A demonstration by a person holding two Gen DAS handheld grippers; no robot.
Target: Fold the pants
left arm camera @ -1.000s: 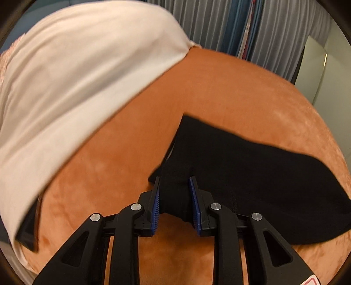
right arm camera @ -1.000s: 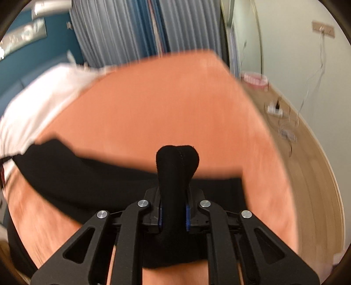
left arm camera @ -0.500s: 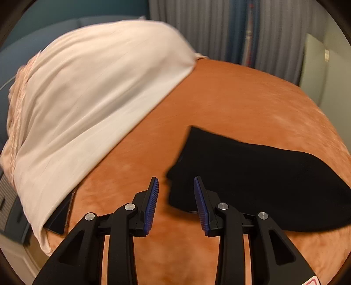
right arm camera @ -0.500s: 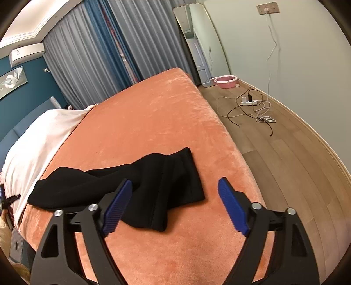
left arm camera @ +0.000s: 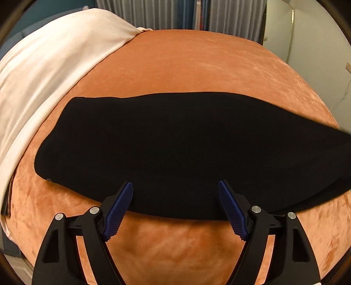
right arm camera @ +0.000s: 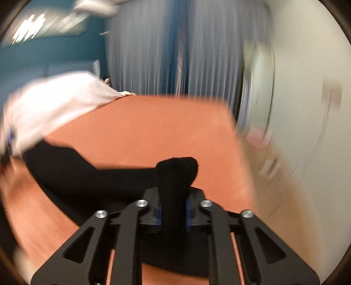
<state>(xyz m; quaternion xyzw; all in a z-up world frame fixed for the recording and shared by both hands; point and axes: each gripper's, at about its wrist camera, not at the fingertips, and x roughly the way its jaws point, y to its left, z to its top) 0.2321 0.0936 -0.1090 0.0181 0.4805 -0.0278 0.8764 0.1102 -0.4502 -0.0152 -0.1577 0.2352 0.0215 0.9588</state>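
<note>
Black pants [left arm camera: 186, 142] lie flat in a long band across the orange bed cover [left arm camera: 197, 65]. My left gripper [left arm camera: 174, 184] hovers over the middle of their near edge. Its jaws are opening wide, with the blue pads [left arm camera: 119, 206] clear of the cloth and nothing pinched. In the blurred right wrist view, my right gripper [right arm camera: 173, 210] is closing. Its pads press on a bunched end of the pants [right arm camera: 176, 168] that sticks up between the fingers. The rest of the pants [right arm camera: 76, 171] trails off to the left.
A white duvet [left arm camera: 54, 61] covers the bed's left part, close to the pants' left end. Grey and blue curtains [left arm camera: 197, 13] hang behind the bed. A mirror [left arm camera: 278, 32] and a pale wall stand at the right, past the bed's edge.
My left gripper let go of the pants' end, opened wide and slid along to the middle of their near edge. My right gripper opened, then shut on a bunch of cloth again and rose.
</note>
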